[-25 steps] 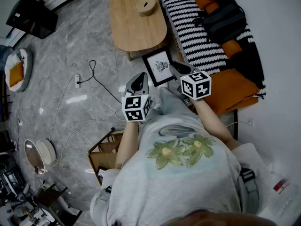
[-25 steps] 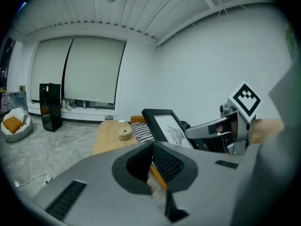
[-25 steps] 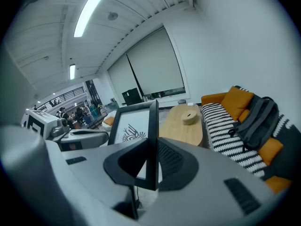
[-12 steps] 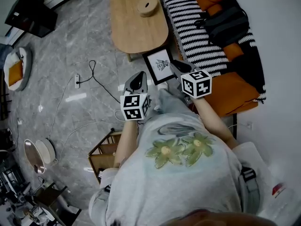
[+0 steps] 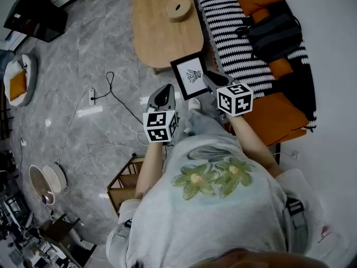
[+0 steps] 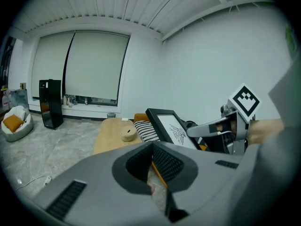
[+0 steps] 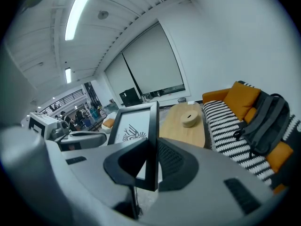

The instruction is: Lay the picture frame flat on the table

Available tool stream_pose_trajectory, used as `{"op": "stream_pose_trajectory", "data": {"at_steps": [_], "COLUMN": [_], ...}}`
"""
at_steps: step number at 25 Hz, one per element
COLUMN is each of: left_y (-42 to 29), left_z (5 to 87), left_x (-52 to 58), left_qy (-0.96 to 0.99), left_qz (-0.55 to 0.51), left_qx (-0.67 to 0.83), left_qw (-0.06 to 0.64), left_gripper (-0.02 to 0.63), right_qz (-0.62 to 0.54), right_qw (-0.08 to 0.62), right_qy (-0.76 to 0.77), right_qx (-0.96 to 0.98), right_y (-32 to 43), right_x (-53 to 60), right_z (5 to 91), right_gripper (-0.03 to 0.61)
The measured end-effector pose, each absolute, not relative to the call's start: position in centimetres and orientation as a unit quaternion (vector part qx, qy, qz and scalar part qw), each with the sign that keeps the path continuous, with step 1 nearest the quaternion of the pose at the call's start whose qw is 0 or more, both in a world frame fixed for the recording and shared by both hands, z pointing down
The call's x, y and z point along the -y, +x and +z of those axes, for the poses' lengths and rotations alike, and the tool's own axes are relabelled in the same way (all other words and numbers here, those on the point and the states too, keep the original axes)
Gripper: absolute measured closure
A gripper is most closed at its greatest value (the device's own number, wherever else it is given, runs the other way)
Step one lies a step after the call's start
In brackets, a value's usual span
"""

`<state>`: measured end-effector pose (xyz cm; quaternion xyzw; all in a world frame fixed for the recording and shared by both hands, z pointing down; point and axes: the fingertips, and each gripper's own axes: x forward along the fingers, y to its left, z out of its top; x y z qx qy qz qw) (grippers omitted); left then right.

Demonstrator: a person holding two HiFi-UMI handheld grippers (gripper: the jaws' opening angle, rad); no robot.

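Picture frame (image 5: 191, 76) is clamped by one side edge between the right gripper's (image 5: 211, 80) closed jaws, in the air, with the oval wooden table (image 5: 162, 32) just beyond it. The left gripper (image 5: 163, 96), beside the frame, has its jaws together on nothing.

One picture frame (image 5: 189, 76), one table (image 5: 162, 35), one sofa (image 5: 279, 116), two tongs (image 5: 163, 95) (image 5: 208, 78)

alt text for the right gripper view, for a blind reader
The right gripper clamps the black edge of a picture frame holding a line drawing. Beyond lie an oval wooden table and an orange sofa with a striped throw.
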<state>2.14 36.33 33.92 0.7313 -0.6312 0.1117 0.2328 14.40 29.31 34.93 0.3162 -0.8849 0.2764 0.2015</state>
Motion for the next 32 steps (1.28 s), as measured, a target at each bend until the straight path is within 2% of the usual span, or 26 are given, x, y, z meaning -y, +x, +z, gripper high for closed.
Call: {"op": "stream_pose_trajectory", "data": {"at_steps": [16,32], "left_y": [-0.7,-0.4], "left_z": [34.7,35.6], "left_x": [-27.3,-22.7], "left_qy": [0.723,0.721], "left_qz": [0.123,0.123], "left_qx": [0.638,0.638], "left_qw": [0.235,0.240], "left_gripper": [0.598,0.598], "right_qz": [0.275,0.263], "right_qw": [0.213,0.198], "right_qy": [0.310,0.310], "right_qx": [0.885,0.892], "right_y": [12.1,11.7], "right_x": [-19.7,-14.2], "right_z": [36.2,35.2], "right_gripper": [0.508,0.508]}}
